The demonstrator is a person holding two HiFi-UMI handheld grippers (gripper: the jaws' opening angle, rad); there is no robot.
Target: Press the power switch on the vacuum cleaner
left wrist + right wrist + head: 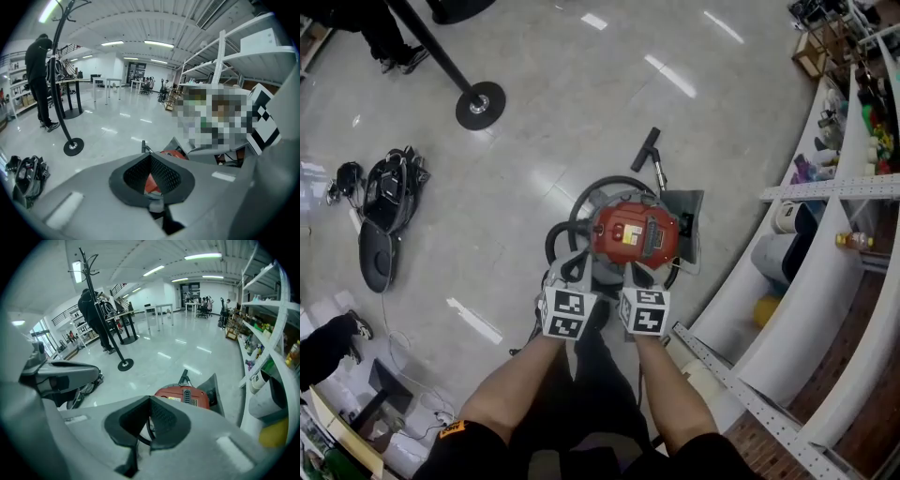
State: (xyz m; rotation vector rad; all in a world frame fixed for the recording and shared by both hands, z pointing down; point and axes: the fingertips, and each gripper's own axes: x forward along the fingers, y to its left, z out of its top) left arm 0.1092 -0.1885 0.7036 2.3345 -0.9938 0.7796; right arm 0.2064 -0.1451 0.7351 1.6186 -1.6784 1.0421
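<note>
A red vacuum cleaner [636,232] stands on the glossy floor with its black hose [581,199] looped around it. My left gripper [574,266] hovers at its near left edge and my right gripper [643,274] at its near edge, side by side. Both are shut with nothing between the pads. In the left gripper view the red body [174,153] shows just beyond the closed fingertips [146,161]. The right gripper view shows the vacuum's red top [185,398], with a grille, ahead of the closed gripper [150,401]. The switch itself I cannot make out.
White shelving [825,281] with bottles and a yellow ball [766,309] curves along the right, close to the vacuum. A floor nozzle [647,148] lies behind it. A coat stand's base [479,104] and black gear [384,202] sit to the left. A person [93,315] stands far off.
</note>
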